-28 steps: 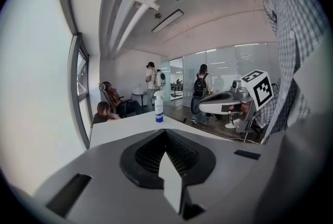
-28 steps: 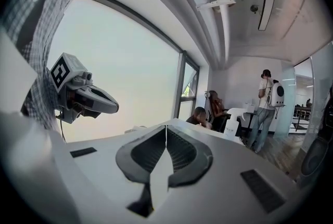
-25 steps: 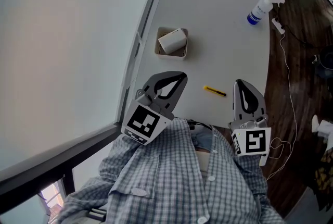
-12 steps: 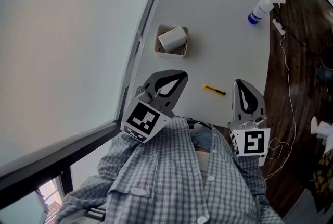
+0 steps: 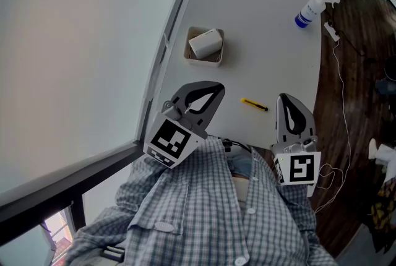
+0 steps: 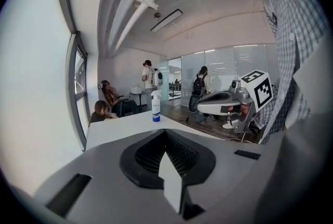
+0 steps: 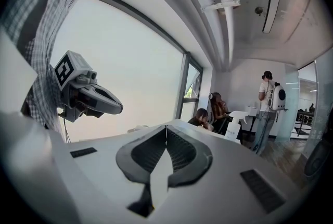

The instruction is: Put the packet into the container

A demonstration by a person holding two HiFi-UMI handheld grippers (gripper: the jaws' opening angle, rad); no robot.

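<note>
A beige container (image 5: 205, 57) stands on the white table (image 5: 266, 42) near its left edge, and the white packet (image 5: 205, 43) rests tilted inside it. My left gripper (image 5: 213, 88) hovers over the table's near edge, well short of the container, its jaws closed together with nothing between them. My right gripper (image 5: 284, 98) is held level to the right of it, jaws likewise closed and empty. In the left gripper view the gripper (image 6: 165, 132) points across the table; in the right gripper view the gripper (image 7: 166, 127) does the same.
A small yellow and black object (image 5: 254, 105) lies on the table between the two grippers. A spray bottle (image 5: 309, 10) stands at the far right corner. A window wall runs along the table's left side. People sit and stand at the room's far end.
</note>
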